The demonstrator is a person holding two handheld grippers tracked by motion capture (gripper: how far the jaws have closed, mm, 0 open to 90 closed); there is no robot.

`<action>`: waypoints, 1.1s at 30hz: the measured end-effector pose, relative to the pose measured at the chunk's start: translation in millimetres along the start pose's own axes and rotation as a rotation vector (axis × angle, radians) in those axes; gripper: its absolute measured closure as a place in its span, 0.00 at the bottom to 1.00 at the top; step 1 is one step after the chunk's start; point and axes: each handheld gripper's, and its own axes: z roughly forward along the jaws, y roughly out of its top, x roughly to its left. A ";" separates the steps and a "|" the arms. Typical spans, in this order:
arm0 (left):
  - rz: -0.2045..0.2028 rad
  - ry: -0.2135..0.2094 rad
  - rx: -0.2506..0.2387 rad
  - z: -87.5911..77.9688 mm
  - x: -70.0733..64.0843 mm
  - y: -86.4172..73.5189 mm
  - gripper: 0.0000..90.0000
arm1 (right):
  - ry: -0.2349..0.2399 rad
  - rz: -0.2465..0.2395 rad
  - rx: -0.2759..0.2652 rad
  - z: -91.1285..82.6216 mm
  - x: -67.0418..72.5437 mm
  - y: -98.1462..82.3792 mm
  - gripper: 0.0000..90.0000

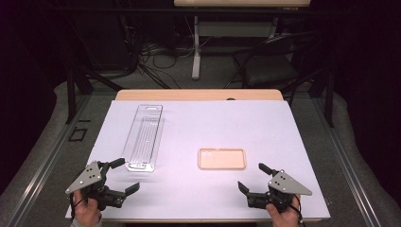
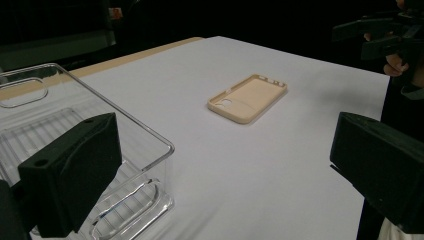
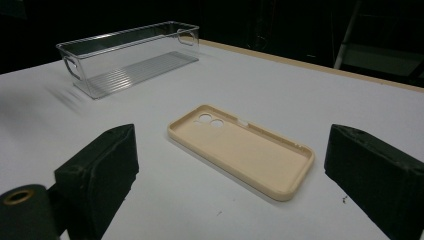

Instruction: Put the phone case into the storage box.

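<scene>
**Hovering over a phone case, both tools spread**

Waiting low at the near edge of the counter point(image 1: 302, 142), left tool point(image 1: 122, 175) at about 7 o'clock and right tool point(image 1: 252, 176) at about 5 o'clock, each gripped from below by a hand. Spread wide on both sides, nothing between the jaws, nothing pinched. Probably parked this way to leave the white sheet open for a first reach.

Lying flat near the middle, slightly toward 4 o'clock: a tan phone case point(image 1: 222, 158), hollow side up, camera cutouts showing at one end in the right gripper view point(image 3: 240, 150). Placed open-face up, seemingly so a rim can be nipped by one jaw inside and one outside.

Standing at about 10 o'clock: a clear plastic bin point(image 1: 143, 137), long and narrow, ribbed floor, handle slots at the ends, nothing inside it. Likely the drop-off spot, judging by its open top and its place well apart from the case.

Relative to the right tool: case just ahead, toward 11 o'clock, near but not touching, framed squarely between the two black jaws. Relative to the left tool: case well off toward 2 o'clock point(image 2: 247, 97), with the bin's near end point(image 2: 125, 150) just beside the left jaw. Best reached from the right, by that reckoning.
</scene>
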 end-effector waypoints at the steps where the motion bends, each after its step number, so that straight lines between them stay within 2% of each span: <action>1: -0.004 0.008 -0.003 0.5 0.4 -0.2 0.00 | 0.000 0.003 0.003 0.1 -0.2 -0.1 0.07; 11: -0.014 0.001 0.000 1.5 2.6 -0.6 0.00 | -0.016 0.010 0.031 1.8 -1.1 -2.4 0.07; 14: -0.027 -0.013 0.009 2.3 4.4 -0.7 0.00 | -0.024 0.007 0.043 2.6 -1.7 -2.6 0.07; 18: -0.043 -0.005 0.027 4.9 5.2 -1.2 0.00 | -0.030 0.001 0.055 3.5 -2.6 -2.1 0.07; 23: -0.088 0.004 0.053 7.4 7.5 -1.6 0.00 | -0.037 0.014 0.082 5.6 -4.5 -1.7 0.07; 24: -0.106 -0.002 0.063 7.8 9.3 -2.5 0.00 | -0.042 0.028 0.102 6.4 -5.7 -1.6 0.07; 27: -0.124 0.002 0.082 9.2 11.3 -3.6 0.00 | -0.047 0.043 0.121 7.7 -6.7 -2.3 0.07; 30: -0.171 0.014 0.132 13.7 16.2 -6.3 0.00 | -0.060 0.078 0.199 12.7 -11.8 -6.4 0.07; 31: -0.171 0.014 0.132 13.7 16.2 -6.3 0.00 | -0.060 0.078 0.199 12.7 -11.8 -6.4 0.07; 33: -0.182 0.026 0.149 14.2 18.3 -7.2 0.00 | -0.056 0.104 0.239 15.3 -15.3 -9.5 0.07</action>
